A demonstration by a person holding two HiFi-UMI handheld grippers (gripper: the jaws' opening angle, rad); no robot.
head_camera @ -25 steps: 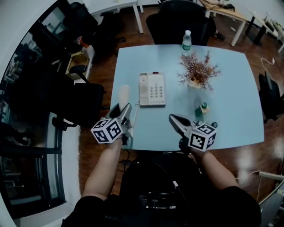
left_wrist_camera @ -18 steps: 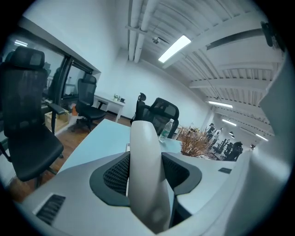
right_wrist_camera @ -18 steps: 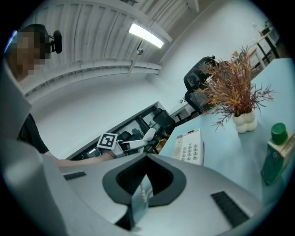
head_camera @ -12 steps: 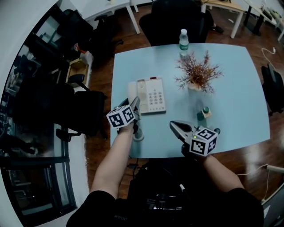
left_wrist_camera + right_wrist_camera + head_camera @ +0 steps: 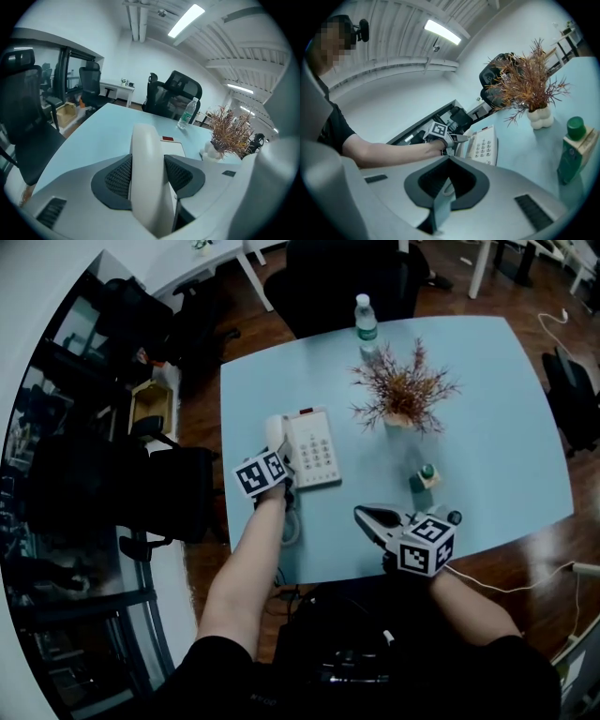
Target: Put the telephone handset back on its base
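Note:
The white telephone base with its keypad lies left of the middle of the light blue table. My left gripper is shut on the white handset, which it holds at the base's left edge; I cannot tell whether they touch. In the left gripper view the handset fills the space between the dark pads, with the base just beyond it. The coiled cord hangs toward the table's front edge. My right gripper hovers near that front edge, shut, with nothing in it, its fingertips pointing toward the phone.
A dried plant in a white vase stands right of the phone, a water bottle behind it, and a small green-capped carton near my right gripper. Black office chairs stand at the far side and on the left.
My left gripper has carried the handset from the table's front left edge forward to the left side of the base. The right gripper has stayed near the front edge.

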